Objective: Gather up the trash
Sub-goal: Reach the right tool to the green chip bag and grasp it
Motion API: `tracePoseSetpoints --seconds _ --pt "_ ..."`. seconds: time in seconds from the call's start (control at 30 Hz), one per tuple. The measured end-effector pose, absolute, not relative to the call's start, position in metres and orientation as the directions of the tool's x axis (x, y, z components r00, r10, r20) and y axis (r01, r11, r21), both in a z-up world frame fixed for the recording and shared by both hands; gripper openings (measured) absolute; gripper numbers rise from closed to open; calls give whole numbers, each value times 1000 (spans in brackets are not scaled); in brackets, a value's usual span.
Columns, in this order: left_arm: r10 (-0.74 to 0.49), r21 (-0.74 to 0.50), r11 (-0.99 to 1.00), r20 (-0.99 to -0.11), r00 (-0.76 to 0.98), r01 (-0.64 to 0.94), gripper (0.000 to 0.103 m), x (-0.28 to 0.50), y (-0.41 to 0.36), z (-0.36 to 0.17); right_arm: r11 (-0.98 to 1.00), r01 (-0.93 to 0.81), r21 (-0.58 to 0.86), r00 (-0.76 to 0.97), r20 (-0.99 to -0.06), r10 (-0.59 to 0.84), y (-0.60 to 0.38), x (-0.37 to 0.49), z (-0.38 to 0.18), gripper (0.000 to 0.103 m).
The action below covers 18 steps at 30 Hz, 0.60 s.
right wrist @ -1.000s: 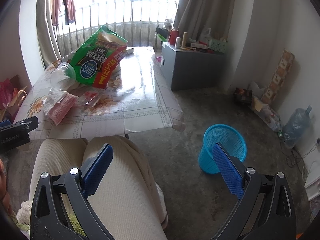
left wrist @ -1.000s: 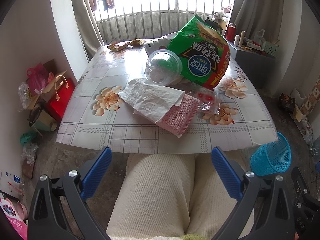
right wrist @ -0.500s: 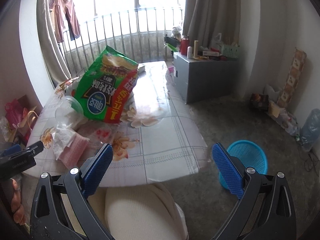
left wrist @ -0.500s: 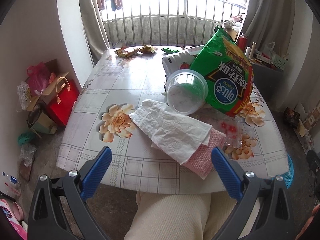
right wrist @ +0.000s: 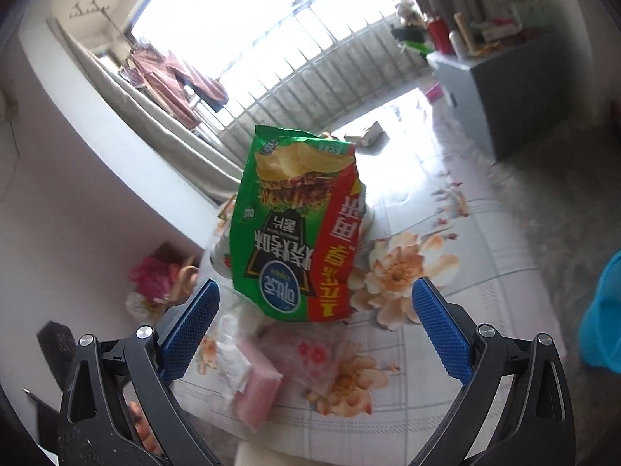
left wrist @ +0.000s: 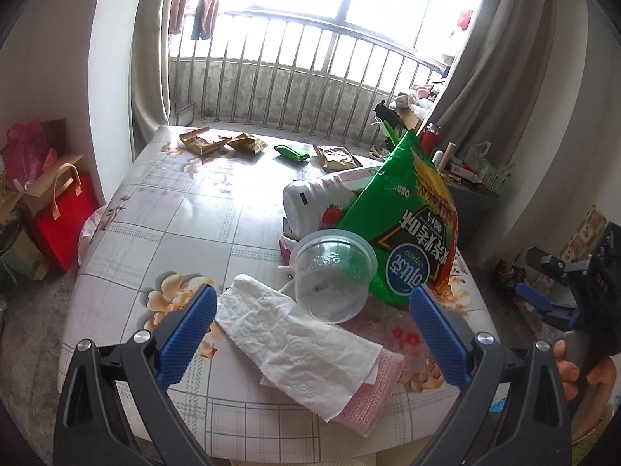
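A green and red chip bag [left wrist: 411, 240] [right wrist: 299, 229] stands on the flowered table [left wrist: 194, 225]. A clear plastic cup [left wrist: 332, 275] lies on its side against it. A crumpled white tissue [left wrist: 295, 334] lies on a pink cloth [left wrist: 368, 400] [right wrist: 256, 392] at the near edge. A clear wrapper with red print [right wrist: 314, 357] lies beside them. My left gripper [left wrist: 310, 330] is open and empty above the tissue. My right gripper [right wrist: 312, 330] is open and empty, in front of the chip bag.
Several small snack wrappers [left wrist: 248, 143] lie at the table's far end by the window railing. A white bag with a strawberry print [left wrist: 322, 202] stands behind the cup. A blue basket [right wrist: 603, 310] is on the floor at right. Red bags [left wrist: 62, 213] stand at left.
Both grippers have risen and moved forward over the table. The left now hangs over the tissue. The right has swung left from the floor and basket toward the chip bag.
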<state>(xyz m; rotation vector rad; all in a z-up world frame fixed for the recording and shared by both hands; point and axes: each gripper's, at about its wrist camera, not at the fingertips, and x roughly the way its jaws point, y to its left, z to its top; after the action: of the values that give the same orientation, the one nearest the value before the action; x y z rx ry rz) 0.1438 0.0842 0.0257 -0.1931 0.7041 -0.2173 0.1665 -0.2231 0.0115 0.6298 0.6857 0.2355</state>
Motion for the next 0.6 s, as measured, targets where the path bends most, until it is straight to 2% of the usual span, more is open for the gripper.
tracePoseSetpoints --seconds 0.17,0.3,0.47,0.6 --pt "-298 -305 944 -631 716 125 97 162 85 23 615 -34 788 705 -417 574 -240 225 -19 88" --pt "-316 -334 935 -634 706 119 97 170 87 20 521 -28 853 670 -371 643 -245 258 -40 79" --pt "-319 -324 937 -638 700 132 97 178 84 16 415 -51 908 634 -292 716 -247 268 -53 60" --pt "-325 -322 936 -647 690 140 97 185 79 10 377 -94 921 624 -240 744 -246 257 -46 42"
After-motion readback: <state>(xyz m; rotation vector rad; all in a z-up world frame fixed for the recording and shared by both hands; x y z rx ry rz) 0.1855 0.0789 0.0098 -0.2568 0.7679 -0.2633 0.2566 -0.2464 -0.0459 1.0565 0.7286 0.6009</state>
